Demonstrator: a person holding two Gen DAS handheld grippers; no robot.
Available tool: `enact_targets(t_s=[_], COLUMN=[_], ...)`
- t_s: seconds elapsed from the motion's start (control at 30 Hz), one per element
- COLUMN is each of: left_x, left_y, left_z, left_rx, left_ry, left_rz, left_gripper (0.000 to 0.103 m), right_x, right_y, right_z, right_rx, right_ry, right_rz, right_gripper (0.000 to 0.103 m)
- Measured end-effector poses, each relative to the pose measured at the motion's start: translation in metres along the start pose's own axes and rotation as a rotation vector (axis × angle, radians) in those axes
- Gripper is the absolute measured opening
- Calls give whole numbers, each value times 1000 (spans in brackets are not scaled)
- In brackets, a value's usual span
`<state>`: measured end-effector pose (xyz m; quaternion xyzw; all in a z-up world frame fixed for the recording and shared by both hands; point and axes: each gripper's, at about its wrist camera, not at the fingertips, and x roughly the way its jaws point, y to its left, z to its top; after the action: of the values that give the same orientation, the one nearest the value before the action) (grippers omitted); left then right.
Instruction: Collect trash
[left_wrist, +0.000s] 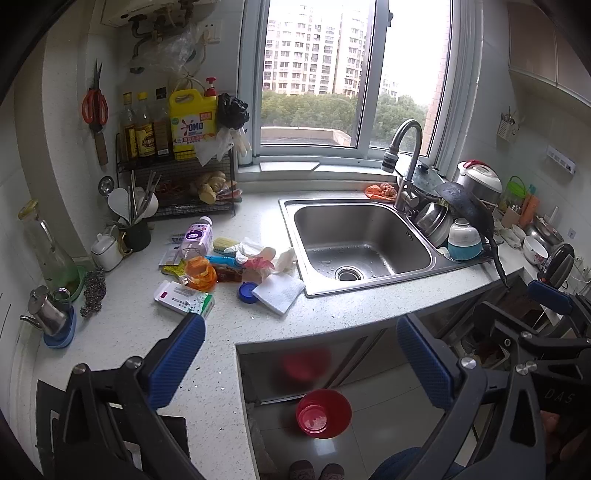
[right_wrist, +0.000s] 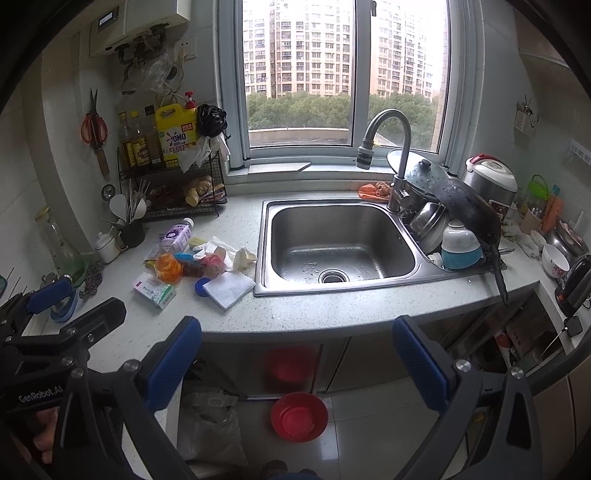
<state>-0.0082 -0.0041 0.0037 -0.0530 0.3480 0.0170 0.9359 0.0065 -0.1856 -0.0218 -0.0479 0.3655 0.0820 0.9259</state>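
Both grippers hang in front of the counter, jaws spread wide and nothing between them. The left gripper (left_wrist: 301, 360) sits over the counter's inner corner, the right gripper (right_wrist: 297, 363) over its front edge, each with blue pads. Down below on the tiled floor stands a red bucket (right_wrist: 299, 416), apart from both.

Up on the speckled countertop (right_wrist: 303, 310), the trash lies in a loose heap left of the sink. Nearest is a white-and-green box (right_wrist: 154, 291), lying flat. Just beside it to the right, a blue lid (right_wrist: 201, 287) touches a folded white paper towel (right_wrist: 229, 290). Behind those sits a crumpled orange wrapper (right_wrist: 168, 267), with a pink wrapper (right_wrist: 213, 265) and crumpled white tissue (right_wrist: 245, 256) close by. Further back, a purple-labelled plastic bottle (right_wrist: 177, 233) lies on its side.

The steel sink (right_wrist: 341, 247) is wet around the drain, faucet (right_wrist: 391, 155) arching over it. Right of the basin, bowls and a black wok (right_wrist: 469, 212) are stacked. At the back left, a wire rack (right_wrist: 173, 192) carries sauce bottles and a yellow detergent jug (right_wrist: 176, 131), below the window.
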Motion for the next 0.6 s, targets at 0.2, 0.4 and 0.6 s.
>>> enact_targets(t_s=[0.2, 0.4, 0.6], left_x=[0, -1, -1], left_y=[0, 1, 1], left_z=[-1, -1, -6], left_rx=[4, 0, -8], left_ry=[-2, -1, 3], left_rz=[2, 0, -3], left_gripper=[103, 103, 103], right_x=[0, 0, 0], right_y=[0, 1, 2], right_z=[0, 0, -1], right_rx=[1, 1, -1], right_ry=[0, 1, 2], right_rz=[2, 4, 4], right_gripper=[103, 103, 103])
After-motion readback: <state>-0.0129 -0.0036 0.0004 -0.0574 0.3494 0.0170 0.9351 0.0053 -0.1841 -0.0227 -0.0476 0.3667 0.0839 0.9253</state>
